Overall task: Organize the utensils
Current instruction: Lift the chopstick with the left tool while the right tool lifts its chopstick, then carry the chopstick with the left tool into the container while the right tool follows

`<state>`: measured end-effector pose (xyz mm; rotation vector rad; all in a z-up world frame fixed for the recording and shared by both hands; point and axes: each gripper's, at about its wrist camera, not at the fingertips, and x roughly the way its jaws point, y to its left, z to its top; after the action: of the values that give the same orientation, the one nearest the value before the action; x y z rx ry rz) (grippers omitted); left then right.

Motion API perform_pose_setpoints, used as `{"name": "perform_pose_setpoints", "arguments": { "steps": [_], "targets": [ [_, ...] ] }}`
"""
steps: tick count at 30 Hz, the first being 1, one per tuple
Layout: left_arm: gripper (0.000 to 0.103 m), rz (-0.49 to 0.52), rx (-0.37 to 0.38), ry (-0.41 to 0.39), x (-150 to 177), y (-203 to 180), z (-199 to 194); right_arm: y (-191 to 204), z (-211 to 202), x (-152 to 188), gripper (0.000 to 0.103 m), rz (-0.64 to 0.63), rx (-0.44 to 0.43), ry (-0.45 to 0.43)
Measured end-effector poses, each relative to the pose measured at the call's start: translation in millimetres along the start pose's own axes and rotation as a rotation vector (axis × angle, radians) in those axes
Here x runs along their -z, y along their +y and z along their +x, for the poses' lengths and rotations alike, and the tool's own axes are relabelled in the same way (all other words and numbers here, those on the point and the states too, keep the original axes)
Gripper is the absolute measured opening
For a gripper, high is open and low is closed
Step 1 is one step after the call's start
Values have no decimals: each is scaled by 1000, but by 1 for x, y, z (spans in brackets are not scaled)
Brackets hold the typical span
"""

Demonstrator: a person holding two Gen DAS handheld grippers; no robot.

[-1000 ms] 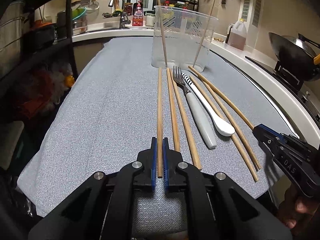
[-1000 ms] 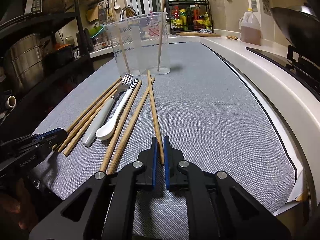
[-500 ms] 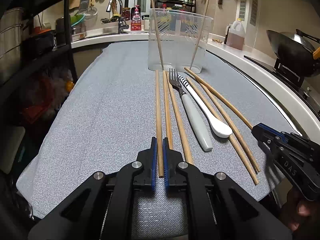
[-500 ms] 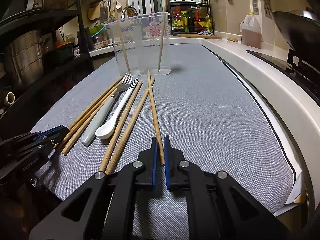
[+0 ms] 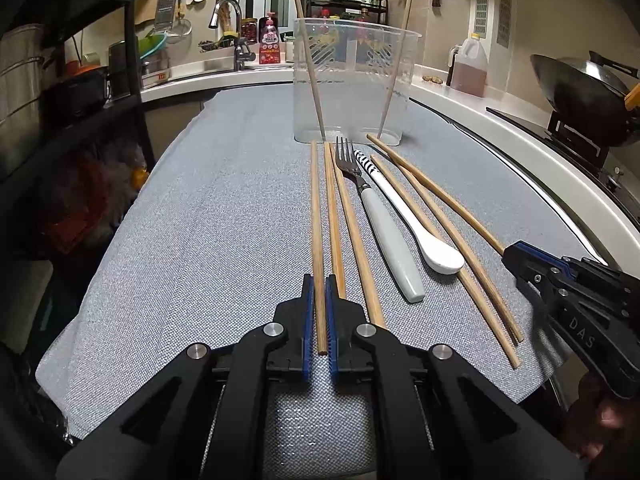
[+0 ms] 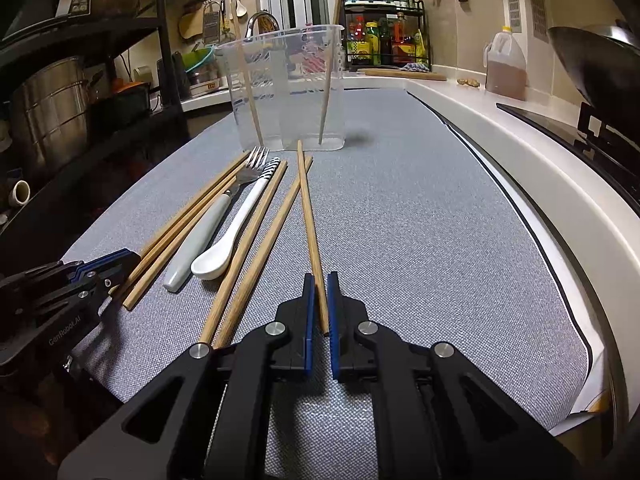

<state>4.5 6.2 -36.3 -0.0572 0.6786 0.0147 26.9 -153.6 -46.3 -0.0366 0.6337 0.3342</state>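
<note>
Chopsticks (image 5: 318,240) (image 6: 310,232) sat pinched at their near ends by both grippers (image 5: 318,312) (image 6: 319,308); held so far back, either could swing and miss the far bin (image 5: 352,80).

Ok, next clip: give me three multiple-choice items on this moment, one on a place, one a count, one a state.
1. The white spoon lies: A in the sink; B on the mat beside the fork; C on the stove.
2. How many chopsticks stand in the container? A none; B two; C five.
3. The left gripper is: A open; B shut on the spoon; C shut on a chopstick.
Answers: B, it rests beside the fork's handle; B, two lean inside; C, its fingers clamp one chopstick.
</note>
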Motion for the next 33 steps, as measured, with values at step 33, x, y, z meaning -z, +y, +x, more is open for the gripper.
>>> {"name": "perform_pose_setpoints", "arguments": {
  "steps": [33],
  "targets": [
    [5,2,12,-265,-30,4,-74,8,-84,-45,5,-39,-16,-146]
  ]
}}
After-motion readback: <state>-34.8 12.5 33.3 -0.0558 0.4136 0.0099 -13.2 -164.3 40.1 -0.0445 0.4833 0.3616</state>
